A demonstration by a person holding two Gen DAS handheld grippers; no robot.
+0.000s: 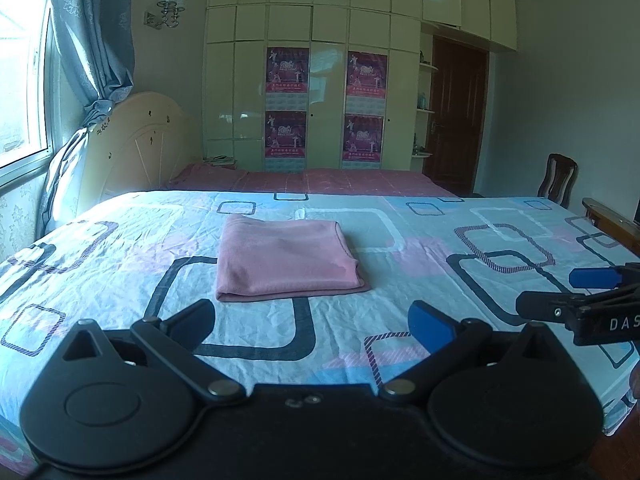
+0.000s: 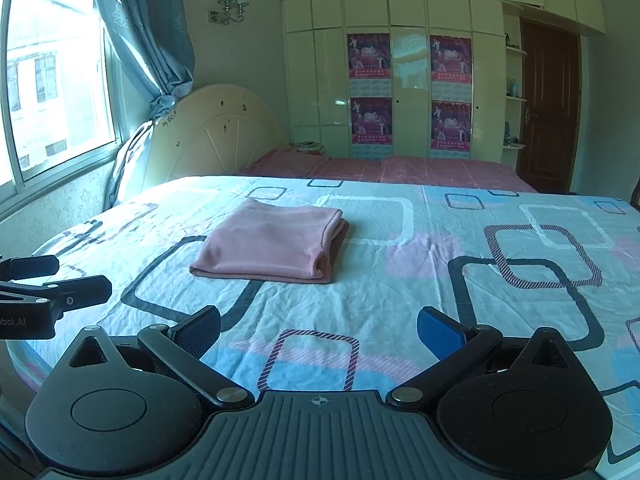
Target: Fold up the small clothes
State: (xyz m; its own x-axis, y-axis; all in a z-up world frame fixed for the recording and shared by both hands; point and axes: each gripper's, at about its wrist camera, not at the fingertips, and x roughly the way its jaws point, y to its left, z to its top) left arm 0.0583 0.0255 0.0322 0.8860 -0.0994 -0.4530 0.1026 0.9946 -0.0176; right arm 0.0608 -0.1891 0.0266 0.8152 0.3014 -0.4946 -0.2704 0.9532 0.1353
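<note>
- We are holding both grippers back from the pink garment [image 1: 286,258], which is lying folded into a neat rectangle on the patterned bedsheet [image 1: 420,240], well ahead of us and touching neither tool.
- We are keeping the left gripper [image 1: 312,322] with its jaws spread wide and empty; the right gripper [image 2: 318,330] is likewise gaping, with nothing between its fingers.
- We are judging the fold as nearly or wholly done, so the main risk is disturbing it: a finger dragging across the top layer could be pulling the stack askew.
- We are noticing that the layered edge on the garment's right side [image 2: 334,248] is looking loose; pinching only the upper layers there could be opening the fold again.
- We are also wary of the crumpled sheet, since a low approach could be snagging it and shifting the garment with it.
- We are seeing nothing standing between the grippers and the garment; the two tools themselves are sitting close side by side and could be bumping.
- We are seeing a second bed [image 1: 320,180], a headboard [image 1: 136,140], wardrobe doors [image 1: 320,80], a curtained window [image 2: 56,80] and a chair [image 1: 558,178], all well apart.
</note>
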